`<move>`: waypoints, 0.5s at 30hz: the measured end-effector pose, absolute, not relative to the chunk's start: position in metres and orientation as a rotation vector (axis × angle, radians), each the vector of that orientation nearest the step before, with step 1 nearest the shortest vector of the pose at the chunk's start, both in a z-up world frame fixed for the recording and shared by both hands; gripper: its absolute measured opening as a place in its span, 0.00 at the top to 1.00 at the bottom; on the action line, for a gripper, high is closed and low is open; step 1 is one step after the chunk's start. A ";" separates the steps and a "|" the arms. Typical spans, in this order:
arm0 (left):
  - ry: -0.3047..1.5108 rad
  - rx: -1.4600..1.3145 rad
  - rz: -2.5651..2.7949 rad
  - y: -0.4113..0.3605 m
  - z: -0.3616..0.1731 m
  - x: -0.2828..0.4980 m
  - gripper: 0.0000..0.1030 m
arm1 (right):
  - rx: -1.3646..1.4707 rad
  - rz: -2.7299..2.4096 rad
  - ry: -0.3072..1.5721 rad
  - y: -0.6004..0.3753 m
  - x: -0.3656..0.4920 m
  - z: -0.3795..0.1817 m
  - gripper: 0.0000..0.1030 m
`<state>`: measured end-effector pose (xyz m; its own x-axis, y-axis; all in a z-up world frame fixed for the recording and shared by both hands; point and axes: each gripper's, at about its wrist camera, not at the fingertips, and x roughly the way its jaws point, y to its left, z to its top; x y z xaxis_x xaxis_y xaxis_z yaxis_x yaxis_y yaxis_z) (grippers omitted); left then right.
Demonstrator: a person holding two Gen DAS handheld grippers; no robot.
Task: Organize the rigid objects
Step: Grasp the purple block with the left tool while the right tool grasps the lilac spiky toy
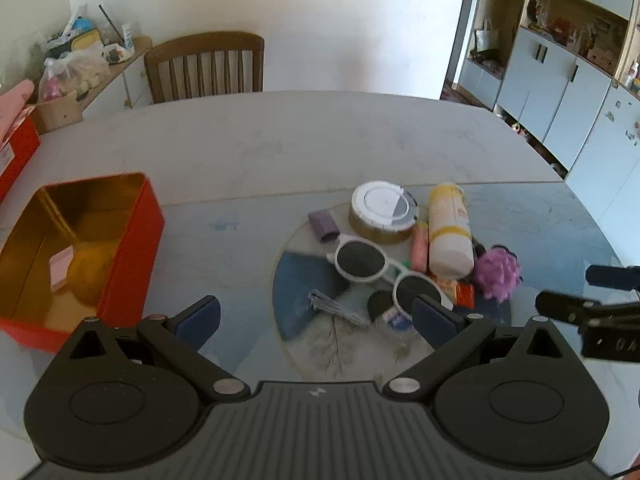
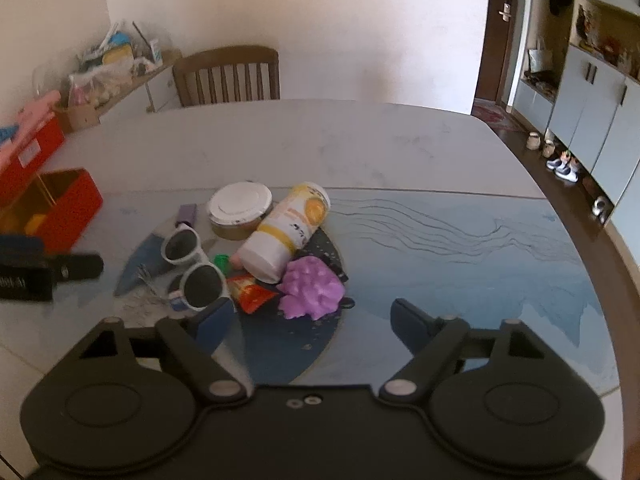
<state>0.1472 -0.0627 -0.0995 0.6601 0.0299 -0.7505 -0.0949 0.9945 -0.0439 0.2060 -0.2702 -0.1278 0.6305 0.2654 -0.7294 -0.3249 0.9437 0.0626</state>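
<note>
Sunglasses [image 1: 378,270] lie in the clutter at worktop [image 1: 280,136] centre, one pair beside one round tin [image 1: 382,212] and one bottle [image 1: 448,228]. I hold left hand-held gripper [image 1: 316,316] and right hand-held gripper [image 2: 312,320] spread, empty. I should straddle one item squarely, then carry it to the one red box [image 1: 132,240].

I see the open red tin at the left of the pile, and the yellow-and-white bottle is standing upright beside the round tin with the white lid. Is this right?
Not quite. The yellow-and-white bottle is lying on its side, not upright; the right wrist view shows this best. The rest holds: the open red tin sits left of the pile, and the bottle lies beside the round tin with the white lid.
</note>
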 end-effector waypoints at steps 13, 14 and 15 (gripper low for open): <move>0.860 -0.102 0.152 -0.060 -0.114 0.211 0.01 | -0.140 0.400 0.848 -0.270 0.244 -0.144 0.26; 0.864 -0.109 0.160 -0.058 -0.117 0.217 0.01 | -0.143 0.402 0.853 -0.270 0.245 -0.146 0.26; 0.869 -0.112 0.168 -0.057 -0.119 0.222 0.04 | -0.148 0.401 0.858 -0.269 0.246 -0.148 0.26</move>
